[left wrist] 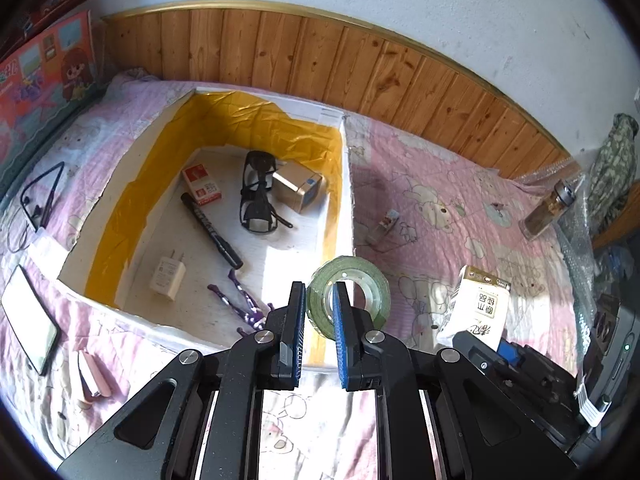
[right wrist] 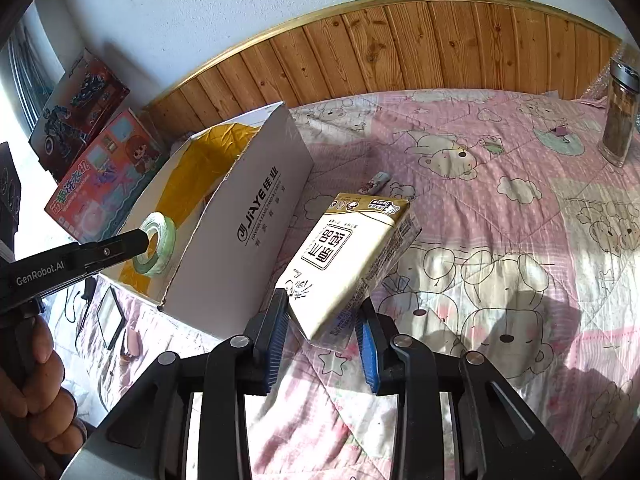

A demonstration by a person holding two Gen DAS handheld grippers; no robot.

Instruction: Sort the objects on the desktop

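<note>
My left gripper (left wrist: 320, 300) is shut on a green tape roll (left wrist: 360, 276), one finger through its hole, held above the near right corner of the open cardboard box (left wrist: 340, 184). The roll also shows in the right wrist view (right wrist: 158, 244) over the box (right wrist: 240, 236). My right gripper (right wrist: 324, 312) is shut on a tissue pack (right wrist: 352, 256) and holds it tilted above the pink bedspread, right of the box. The pack also shows in the left wrist view (left wrist: 480, 304). Inside the box lie sunglasses (left wrist: 258, 196), a black marker (left wrist: 212, 232), a white charger (left wrist: 168, 276), a red card box (left wrist: 202, 186) and a gold box (left wrist: 298, 190).
A phone (left wrist: 30, 320), a black cable (left wrist: 42, 196) and a pink clip (left wrist: 92, 376) lie left of the box. A small tube (left wrist: 384, 226) lies right of it. A glass jar (right wrist: 618, 120) stands at the far right. Toy boxes (right wrist: 104, 176) lean against the wall.
</note>
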